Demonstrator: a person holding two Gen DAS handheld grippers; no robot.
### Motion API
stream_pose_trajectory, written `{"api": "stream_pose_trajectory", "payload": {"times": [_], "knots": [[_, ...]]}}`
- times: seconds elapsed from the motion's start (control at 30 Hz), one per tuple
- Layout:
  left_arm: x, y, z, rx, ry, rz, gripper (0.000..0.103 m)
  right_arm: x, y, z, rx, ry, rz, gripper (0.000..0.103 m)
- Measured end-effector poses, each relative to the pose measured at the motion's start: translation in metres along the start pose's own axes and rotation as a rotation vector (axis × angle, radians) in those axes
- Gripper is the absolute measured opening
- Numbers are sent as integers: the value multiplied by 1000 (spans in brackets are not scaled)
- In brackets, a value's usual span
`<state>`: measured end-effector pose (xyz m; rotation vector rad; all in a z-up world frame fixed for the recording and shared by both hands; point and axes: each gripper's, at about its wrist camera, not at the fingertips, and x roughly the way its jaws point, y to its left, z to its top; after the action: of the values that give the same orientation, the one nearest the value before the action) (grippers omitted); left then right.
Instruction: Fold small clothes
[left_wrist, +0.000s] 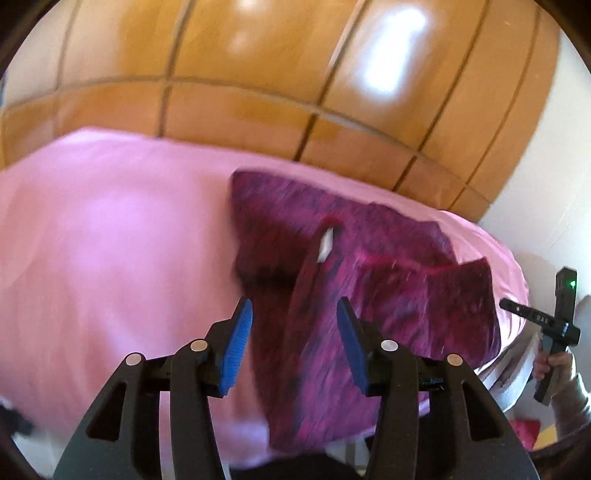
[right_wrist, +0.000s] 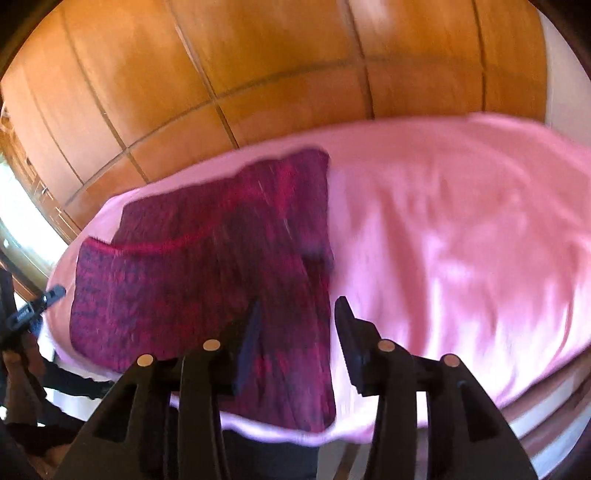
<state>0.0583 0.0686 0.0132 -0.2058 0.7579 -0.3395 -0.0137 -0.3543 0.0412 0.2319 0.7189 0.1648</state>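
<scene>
One magenta knit garment (left_wrist: 369, 280) lies on one bed covered by a pink sheet (left_wrist: 110, 240); two hand-held grippers are in play, and one wooden wardrobe wall (left_wrist: 258, 74) stands behind the bed.

In the left wrist view, the left hand-held gripper (left_wrist: 294, 343) is released, its blue-padded fingers (left_wrist: 238, 343) spread with nothing between them, above the garment's near end. The garment sits on the right part of the bed, long axis running from the near edge away toward the wardrobe, one strip hanging over the near edge. A small white tag (left_wrist: 325, 245) shows near its middle. At far right the other gripper appears side-on, held in a hand (left_wrist: 554, 363).

In the right wrist view, the right hand-held gripper (right_wrist: 297, 343) is likewise released, jaws apart over the garment's right edge. Here the garment (right_wrist: 207, 266) lies on the left part of the sheet (right_wrist: 461, 240).

Both views are motion-blurred, so the knit pattern, folds and garment type are hard to make out; its near end is hidden behind the grippers.
</scene>
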Motion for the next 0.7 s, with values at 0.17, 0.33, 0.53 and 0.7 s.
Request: {"api": "stream_pose_trajectory", "payload": {"times": [0.17,0.33,0.53,0.7], "knots": [[40,-22,20,97,35,-7,46,24,20,29,-124,-56,-43,41],[61,-18,14,102,63,-31,16,53,28,32,-171,-19,-19,19],[19,-1,-23,16,52,-135,14,30,12,4,-72,52,140,16],[32,5,-35,-12,80,-34,15,47,9,-3,-34,62,96,17]]}}
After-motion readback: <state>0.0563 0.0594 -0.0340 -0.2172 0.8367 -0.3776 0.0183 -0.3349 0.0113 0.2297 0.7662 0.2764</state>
